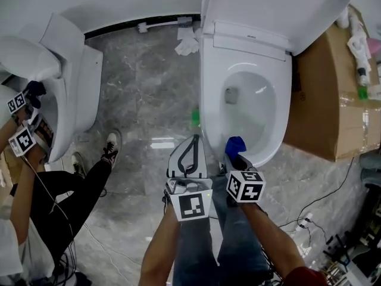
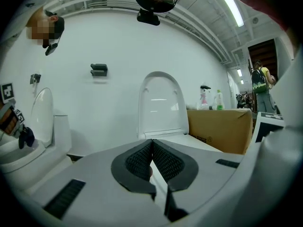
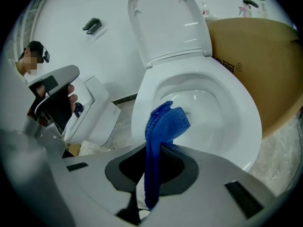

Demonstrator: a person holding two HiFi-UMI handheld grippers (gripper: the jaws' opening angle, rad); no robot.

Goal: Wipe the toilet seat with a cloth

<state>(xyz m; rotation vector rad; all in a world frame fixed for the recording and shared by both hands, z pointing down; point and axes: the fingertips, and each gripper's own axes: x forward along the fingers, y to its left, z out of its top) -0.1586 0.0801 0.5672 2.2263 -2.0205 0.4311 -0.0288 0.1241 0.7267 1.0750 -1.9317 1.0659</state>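
While tight on blue cloth (image 1: 235,143) over toilet seat (image 1: 209,100), right gripper (image 3: 154,155); left gripper (image 2: 152,150), jaws together, empty; cardboard box (image 1: 327,100) alongside
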